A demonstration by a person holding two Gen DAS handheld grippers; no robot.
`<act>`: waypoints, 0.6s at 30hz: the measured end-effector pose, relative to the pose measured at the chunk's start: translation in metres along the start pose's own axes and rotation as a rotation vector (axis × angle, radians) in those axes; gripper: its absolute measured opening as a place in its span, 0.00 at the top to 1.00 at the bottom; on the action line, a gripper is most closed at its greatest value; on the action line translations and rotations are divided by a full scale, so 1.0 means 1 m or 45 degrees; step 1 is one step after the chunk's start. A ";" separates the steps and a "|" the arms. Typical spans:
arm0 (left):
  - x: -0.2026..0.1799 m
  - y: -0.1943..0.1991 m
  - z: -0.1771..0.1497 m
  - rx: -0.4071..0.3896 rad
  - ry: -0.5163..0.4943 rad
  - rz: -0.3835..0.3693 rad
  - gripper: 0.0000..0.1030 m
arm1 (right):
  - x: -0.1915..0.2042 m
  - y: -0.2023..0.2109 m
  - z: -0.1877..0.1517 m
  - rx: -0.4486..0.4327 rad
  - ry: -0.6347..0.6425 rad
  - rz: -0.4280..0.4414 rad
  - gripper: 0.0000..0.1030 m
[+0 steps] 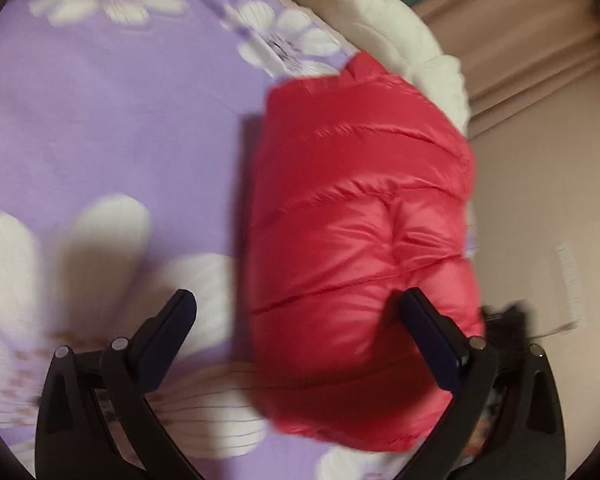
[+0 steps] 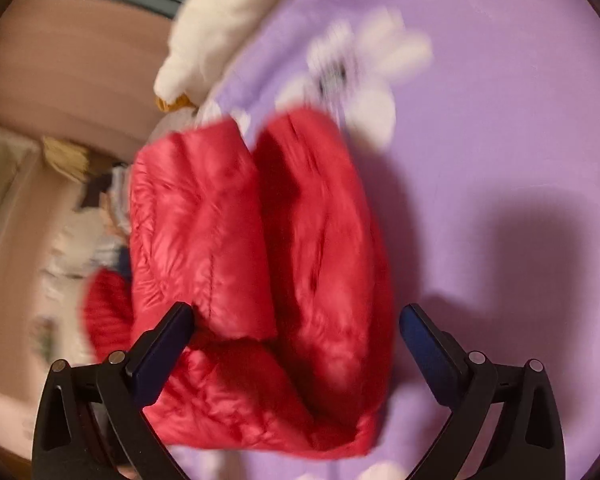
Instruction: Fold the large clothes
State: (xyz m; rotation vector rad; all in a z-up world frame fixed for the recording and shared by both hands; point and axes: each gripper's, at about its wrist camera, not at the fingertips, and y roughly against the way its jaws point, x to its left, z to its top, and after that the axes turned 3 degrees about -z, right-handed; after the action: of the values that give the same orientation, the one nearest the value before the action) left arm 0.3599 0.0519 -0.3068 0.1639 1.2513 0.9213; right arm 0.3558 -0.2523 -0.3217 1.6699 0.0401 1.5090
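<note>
A red puffer jacket (image 1: 360,220) lies folded into a compact bundle on a purple floral bedsheet (image 1: 100,120), near the bed's edge. My left gripper (image 1: 296,308) is open, above the bundle's near end, holding nothing. In the right wrist view the jacket (image 2: 268,248) shows folded layers with a crease down the middle. My right gripper (image 2: 296,320) is open over its near end, jaws wide on either side of the fabric, not gripping it. Both views are motion-blurred.
A white plush toy with an orange part (image 1: 380,20) lies beyond the jacket at the bed's edge; it also shows in the right wrist view (image 2: 204,32). A beige wall or headboard (image 1: 540,60) borders the bed. Cluttered items (image 2: 80,208) lie beside the bed.
</note>
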 end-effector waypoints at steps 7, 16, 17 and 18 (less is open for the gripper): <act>-0.006 -0.055 -0.003 0.081 -0.048 -0.179 0.00 | -0.008 -0.041 0.000 0.039 -0.065 0.127 0.00; -0.018 -0.083 -0.001 0.005 -0.063 -0.151 0.03 | -0.001 -0.068 -0.002 -0.113 0.094 0.229 0.36; -0.024 -0.082 -0.003 -0.002 -0.082 -0.140 0.04 | -0.004 -0.068 -0.003 -0.115 0.086 0.257 0.38; -0.029 -0.080 -0.005 -0.011 -0.105 -0.129 0.08 | -0.005 -0.068 -0.004 -0.115 0.079 0.275 0.41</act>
State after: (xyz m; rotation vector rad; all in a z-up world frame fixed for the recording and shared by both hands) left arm 0.3951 -0.0206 -0.3333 0.1287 1.1688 0.8246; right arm 0.3845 -0.2102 -0.3666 1.5951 -0.1777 1.6969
